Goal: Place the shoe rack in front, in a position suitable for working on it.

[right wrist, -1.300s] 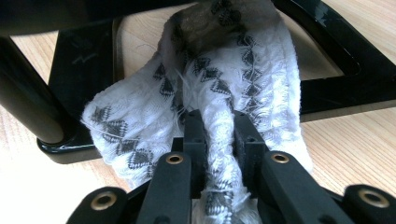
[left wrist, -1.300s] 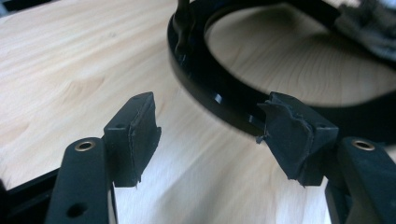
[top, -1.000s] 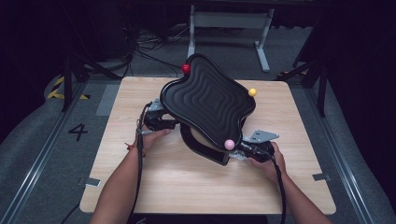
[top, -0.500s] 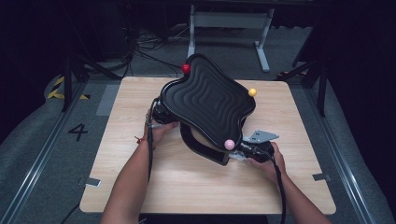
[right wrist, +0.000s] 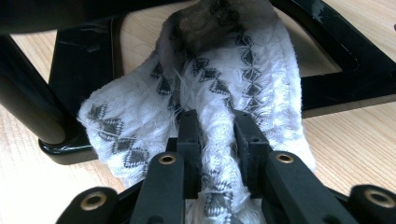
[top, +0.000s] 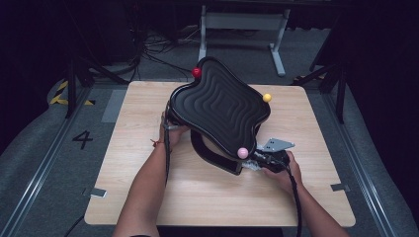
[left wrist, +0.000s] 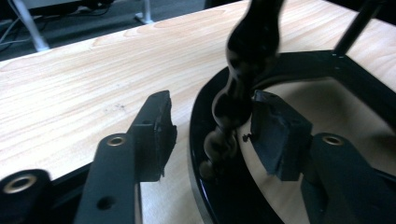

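Two grippers are seen at a black stool [top: 217, 106] that is tipped on a wooden worktop [top: 123, 163]. In the high view the stool's wavy, ribbed seat is tilted up toward the camera near the middle of the worktop, with its curved base ring [top: 210, 155] resting on the wood below it. Three small balls are fixed at the seat's edge: a red one [top: 196, 72] at the far corner, a yellow one [top: 267, 98] at the right and a pink one [top: 242, 152] at the near corner.

At the seat's left edge the left gripper [top: 169, 122] is held. In the left gripper view its fingers [left wrist: 156, 133] stand apart on either side of a glossy, bumpy black bar [left wrist: 238, 93] that rises from the base ring [left wrist: 205, 140]; they have just been closing. The right-hand finger lies just beside the bar, but whether it presses on it cannot be told, and the other finger is well clear of it.

At the near right of the stool, just below the pink ball, the right gripper [top: 264, 162] is held, with its grey plate [top: 276, 144] on top. In the right gripper view its fingers [right wrist: 189, 140] are clamped on a white cloth [right wrist: 219, 88] with a dark diamond pattern, which is bunched against the black frame [right wrist: 79, 60] of the stool.
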